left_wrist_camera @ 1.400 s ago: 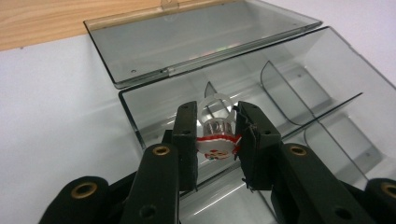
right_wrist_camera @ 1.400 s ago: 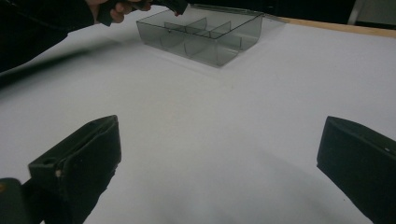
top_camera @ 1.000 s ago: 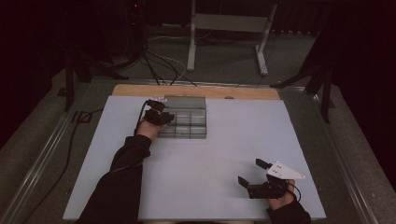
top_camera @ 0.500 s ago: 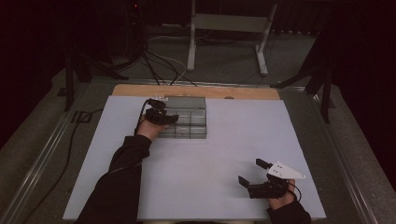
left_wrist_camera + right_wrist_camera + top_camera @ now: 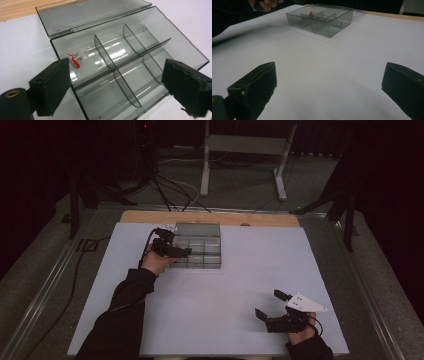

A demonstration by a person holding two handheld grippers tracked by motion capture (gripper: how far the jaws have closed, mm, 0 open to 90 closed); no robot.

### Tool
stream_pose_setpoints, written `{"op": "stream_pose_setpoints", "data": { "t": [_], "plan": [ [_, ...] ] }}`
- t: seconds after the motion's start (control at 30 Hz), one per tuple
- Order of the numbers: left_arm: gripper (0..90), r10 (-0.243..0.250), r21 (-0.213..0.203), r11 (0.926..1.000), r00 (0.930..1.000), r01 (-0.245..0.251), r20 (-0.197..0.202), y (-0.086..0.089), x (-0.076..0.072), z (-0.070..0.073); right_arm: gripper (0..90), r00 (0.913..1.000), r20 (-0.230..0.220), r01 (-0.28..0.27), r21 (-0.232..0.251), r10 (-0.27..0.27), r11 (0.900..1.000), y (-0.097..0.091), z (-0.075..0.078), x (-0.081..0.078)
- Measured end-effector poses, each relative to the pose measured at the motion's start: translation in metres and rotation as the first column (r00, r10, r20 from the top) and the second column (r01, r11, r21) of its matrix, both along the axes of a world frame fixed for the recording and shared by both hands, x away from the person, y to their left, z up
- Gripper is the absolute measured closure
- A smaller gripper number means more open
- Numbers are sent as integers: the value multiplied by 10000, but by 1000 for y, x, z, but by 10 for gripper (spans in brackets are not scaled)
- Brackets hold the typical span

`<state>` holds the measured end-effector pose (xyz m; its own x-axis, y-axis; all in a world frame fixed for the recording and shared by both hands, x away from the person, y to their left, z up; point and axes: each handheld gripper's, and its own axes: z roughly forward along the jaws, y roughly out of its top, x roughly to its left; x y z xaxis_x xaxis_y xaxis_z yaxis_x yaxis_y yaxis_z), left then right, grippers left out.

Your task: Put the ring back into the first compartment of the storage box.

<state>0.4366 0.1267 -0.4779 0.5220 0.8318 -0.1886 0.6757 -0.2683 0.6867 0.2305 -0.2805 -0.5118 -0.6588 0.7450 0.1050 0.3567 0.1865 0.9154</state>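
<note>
A clear grey compartment box [image 5: 202, 251] stands on the white table with its lid [image 5: 87, 12] folded back. A small red and clear piece [image 5: 74, 60] lies loose in the box's far left compartment, and it is a red speck [image 5: 311, 13] in the right gripper view. My left gripper [image 5: 117, 87] hovers over the box's left part [image 5: 181, 254]; its jaws have just been opening and stand wide apart with nothing between them. My right gripper [image 5: 270, 304] rests near the table's front right, open and empty [image 5: 328, 85].
The white table top [image 5: 240, 275] stretches between the box and my right gripper. A wooden strip [image 5: 210, 217] runs along the far edge. A cable [image 5: 80, 265] trails off the left side, and metal stand legs [image 5: 240, 150] stand on the floor behind.
My left gripper has drawn slightly back toward the person over the box's left side. The right gripper has kept still.
</note>
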Motion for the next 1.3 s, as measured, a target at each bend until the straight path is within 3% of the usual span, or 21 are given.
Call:
{"op": "stream_pose_setpoints", "data": {
  "t": [0.1, 0.17, 0.33, 0.5, 0.57, 0.77, 0.83, 1.1, 1.2, 1.3],
  "plan": [
    [17, -386, -251, 9990, 9990, 381, -212, 3, -4, 2, 0, 10000, 1, 1, -8, -1, 10000, 0, 0, 0],
    [9, -456, -127, 9989, 9990, 455, -7, 5, -8, 5, 0, 10000, 0, -1, -10, 1, 10000, 0, 0, 0],
    [5, -771, -556, 9954, 9969, 779, 165, 11, -15, 13, 0, 10000, 18, 20, -12, -20, 10000, -1, 0, 0],
    [4, -1197, -510, 9913, 9922, 1214, 343, 15, -23, 19, 0, 10000, -60, -23, 1, 23, 10000, 0, -1, 1],
    [5, -1267, -688, 9892, 9910, 1295, 433, 18, -26, 22, 0, 10000, -77, -62, -5, 62, 10000, 1, -1, 1],
    [5, -1976, -1519, 9669, 9782, 2051, 633, 24, -37, 28, 0, 10000, -57, -24, 36, 24, 10000, 0, -1, 1],
    [5, -2123, -1553, 9625, 9741, 2223, 784, 25, -41, 30, 0, 10000, -50, -21, 48, 21, 10000, -1, 0, 1],
    [5, -2477, -1224, 9573, 9614, 2619, 1198, 32, -64, 32, 0, 10000, -10, -11, 21, 11, 10000, -1, 0, 0],
    [5, -2509, -1168, 9573, 9606, 2645, 1193, 35, -69, 30, 0, 10000, -31, 21, 42, -21, 10000, -1, 0, 0],
    [4, -2483, -1414, 9538, 9604, 2652, 1262, 41, -80, 26, 0, 10000, -29, 8, -5, -8, 10000, 0, 0, 0]
  ]
}}
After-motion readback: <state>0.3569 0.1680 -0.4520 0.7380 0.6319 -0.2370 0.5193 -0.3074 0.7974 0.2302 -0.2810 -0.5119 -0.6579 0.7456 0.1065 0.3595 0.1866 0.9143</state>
